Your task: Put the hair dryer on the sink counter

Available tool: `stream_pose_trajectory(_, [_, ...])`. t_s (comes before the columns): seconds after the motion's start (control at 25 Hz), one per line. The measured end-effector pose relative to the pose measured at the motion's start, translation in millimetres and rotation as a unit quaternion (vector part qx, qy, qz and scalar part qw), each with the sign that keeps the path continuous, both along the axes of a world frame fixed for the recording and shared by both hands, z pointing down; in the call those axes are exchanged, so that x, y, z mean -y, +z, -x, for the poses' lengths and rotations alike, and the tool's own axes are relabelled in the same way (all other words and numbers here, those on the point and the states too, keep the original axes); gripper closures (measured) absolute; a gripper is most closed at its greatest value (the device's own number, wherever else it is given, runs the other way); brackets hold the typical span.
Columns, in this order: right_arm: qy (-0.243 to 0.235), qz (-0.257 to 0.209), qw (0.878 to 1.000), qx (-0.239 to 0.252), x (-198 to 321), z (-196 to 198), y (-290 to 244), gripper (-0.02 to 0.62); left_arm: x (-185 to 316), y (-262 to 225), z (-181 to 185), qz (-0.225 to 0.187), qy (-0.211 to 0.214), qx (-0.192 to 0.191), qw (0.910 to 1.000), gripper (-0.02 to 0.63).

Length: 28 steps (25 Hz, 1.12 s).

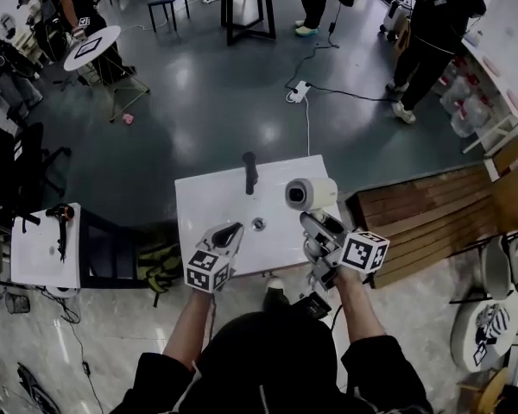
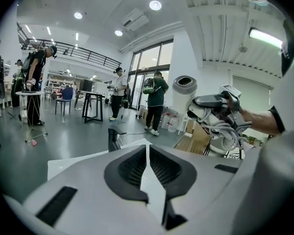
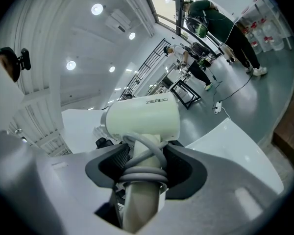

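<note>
Right tool (image 1: 314,227) pinches hair dryer (image 1: 312,193) over sink counter (image 1: 207,205) edge; left tool (image 1: 228,233) pressed together.

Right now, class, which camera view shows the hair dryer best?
The right gripper view: the hair dryer fills the centre, its cord-wrapped handle gripped in the right claw. The head view shows it small, from above, over the sink counter. The left gripper view shows its barrel end and cord, off to the right.

The hair dryer (image 3: 143,119) bears "ZEABO" on its barrel.
</note>
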State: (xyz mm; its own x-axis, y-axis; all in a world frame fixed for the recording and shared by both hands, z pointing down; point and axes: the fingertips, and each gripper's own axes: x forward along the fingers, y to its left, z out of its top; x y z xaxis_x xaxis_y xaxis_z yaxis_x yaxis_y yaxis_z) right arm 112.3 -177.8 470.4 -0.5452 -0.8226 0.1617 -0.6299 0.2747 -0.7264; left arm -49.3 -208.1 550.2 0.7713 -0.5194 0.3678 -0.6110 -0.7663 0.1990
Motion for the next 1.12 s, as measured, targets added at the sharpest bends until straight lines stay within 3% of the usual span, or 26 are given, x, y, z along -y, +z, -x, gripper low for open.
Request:
stream_pose_trajectory(0.4, [-0.007,0.002,1.0,0.004,20,-24,2,0.374,18,2,-28,0.001,0.002,0.002,1.0,0.578])
stream_pose_trajectory(1.12, [-0.009,0.011,1.0,-0.004,48,-44,10,0.374,40,7,-47,0.006,0.001,0.006,1.0,0.578])
